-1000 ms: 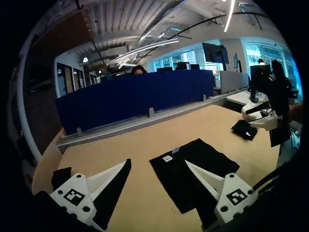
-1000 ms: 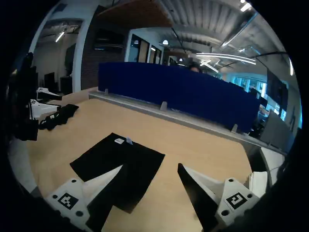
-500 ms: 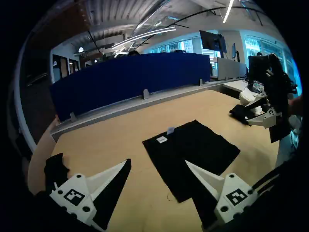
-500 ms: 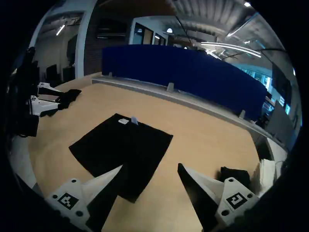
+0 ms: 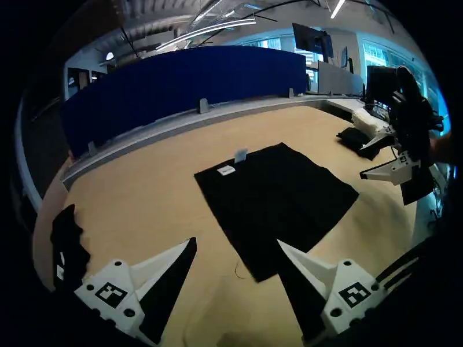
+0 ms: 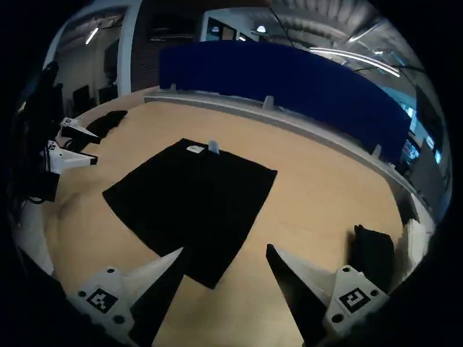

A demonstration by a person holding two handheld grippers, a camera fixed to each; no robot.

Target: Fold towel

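Note:
A black towel (image 5: pixel 276 198) lies flat on the light wooden table (image 5: pixel 144 191), with white tags at its far edge. My left gripper (image 5: pixel 236 250) hovers open just above the towel's near left corner. From the right gripper view the same towel (image 6: pixel 194 199) spreads ahead, and my right gripper (image 6: pixel 226 257) is open above its near right edge. The right gripper (image 5: pixel 386 156) also appears at the far right of the left gripper view, and the left gripper (image 6: pixel 70 147) shows at the far left of the right gripper view. Nothing is held between either pair of fingers.
A dark cloth bundle (image 5: pixel 68 243) lies at the table's left end, another dark bundle (image 6: pixel 373 254) at the right end. A blue partition (image 5: pixel 185 81) on a grey rail (image 5: pixel 191 118) runs along the far side. Desks with monitors (image 5: pixel 382 87) stand behind the right end.
Both cameras have tilted down and moved toward the towel, which now looms larger and nearer the fingers. The towel itself has not moved. Both grippers stay open.

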